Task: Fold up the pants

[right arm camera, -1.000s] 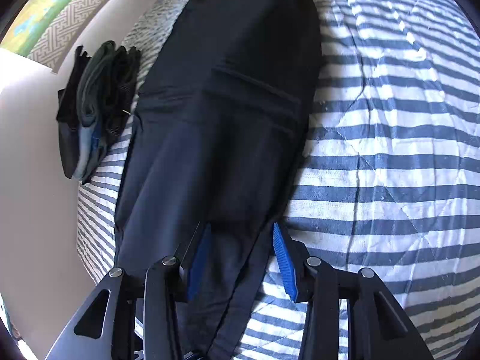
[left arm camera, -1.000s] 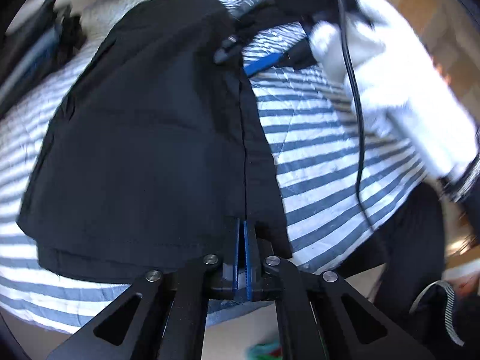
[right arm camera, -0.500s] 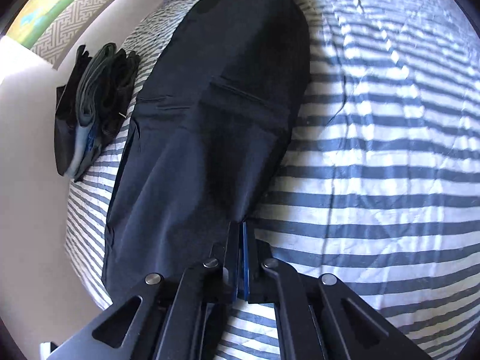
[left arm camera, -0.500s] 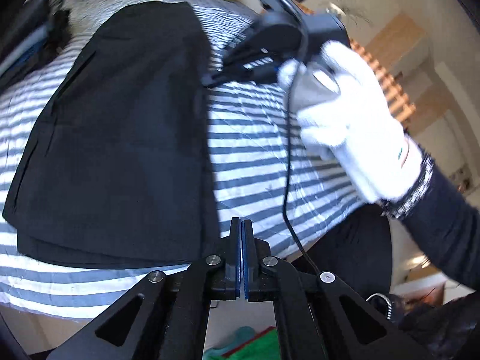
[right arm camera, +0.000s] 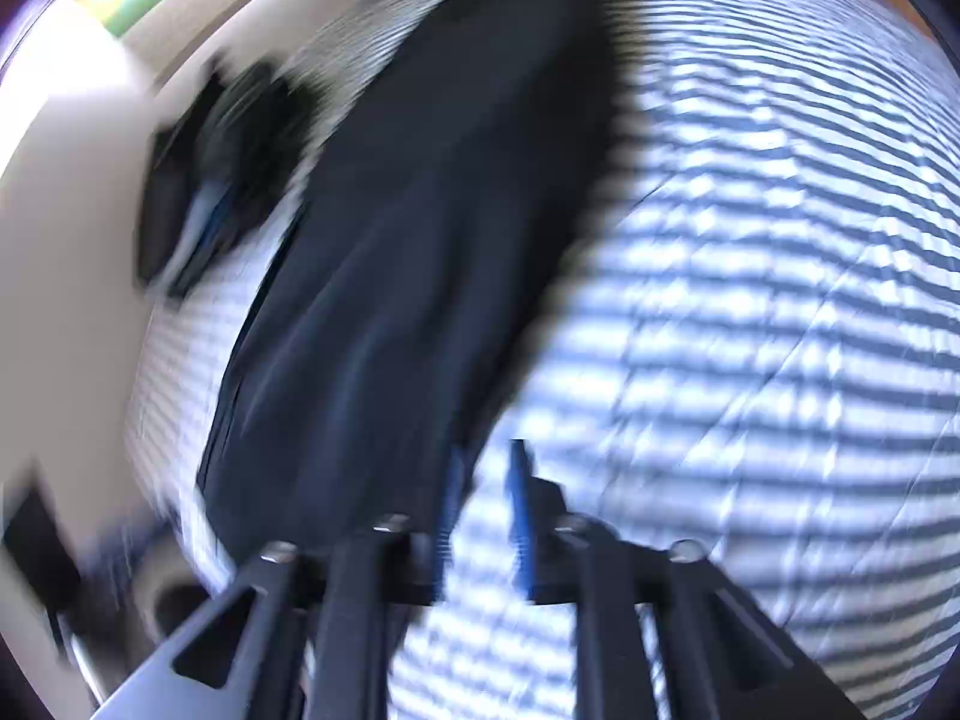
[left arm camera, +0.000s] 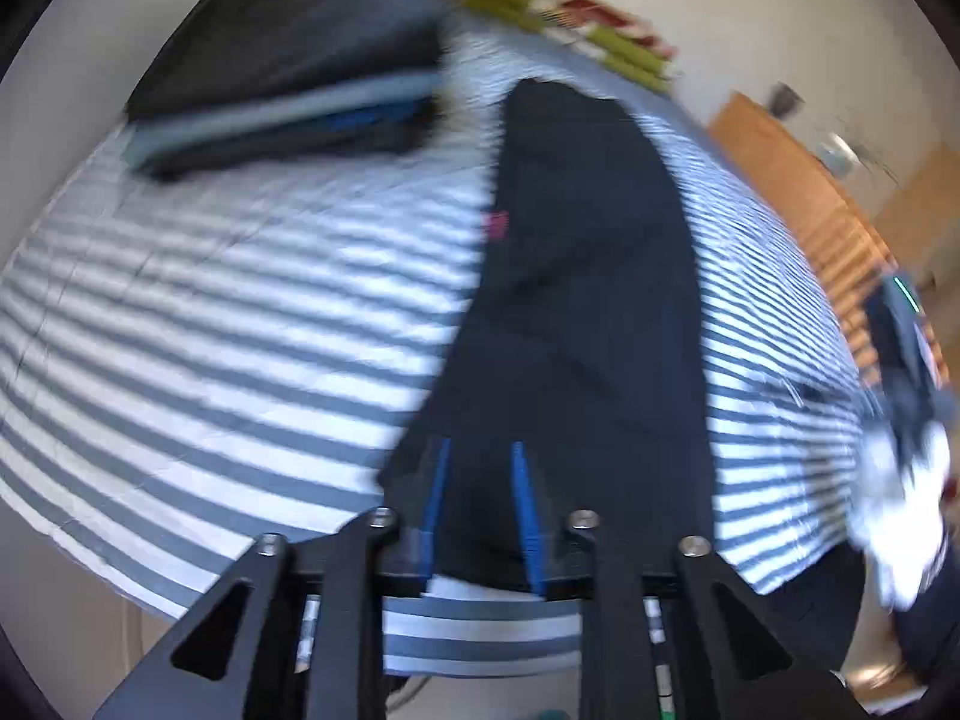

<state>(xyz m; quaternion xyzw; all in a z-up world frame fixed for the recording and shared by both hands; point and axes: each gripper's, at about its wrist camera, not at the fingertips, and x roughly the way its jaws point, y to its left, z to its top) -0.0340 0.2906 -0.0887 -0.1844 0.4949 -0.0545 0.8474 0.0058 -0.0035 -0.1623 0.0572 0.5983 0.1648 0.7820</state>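
Observation:
Black pants (left arm camera: pixel 588 276) lie folded lengthwise as a long strip on the striped bedcover (left arm camera: pixel 240 324). My left gripper (left arm camera: pixel 480 480) hovers over their near end. Its jaws are opening, and dark cloth shows in the gap, but the blue pads (left arm camera: pixel 435 498) do not press on it. In the right wrist view the pants (right arm camera: pixel 432 228) run up the middle, blurred. My right gripper (right arm camera: pixel 485 480) is at their near right edge, jaws opening. Only bedcover (right arm camera: pixel 750 312) shows between its fingers. A white-gloved hand (left arm camera: pixel 906 492) at the right edge holds the right gripper (left arm camera: pixel 900 348).
A stack of folded dark clothes (left arm camera: pixel 288 78) sits at the bed's far left, also blurred (right arm camera: pixel 204 192) in the right wrist view. Green and red bedding (left arm camera: pixel 570 18) lies at the head. Wooden furniture (left arm camera: pixel 810 192) stands beyond the bed's right side.
Both grippers were shut half a second ago and now have their jaws apart. The left view swung left over the pants' near end, bringing the folded stack into sight. The right view shifted slightly and blurred.

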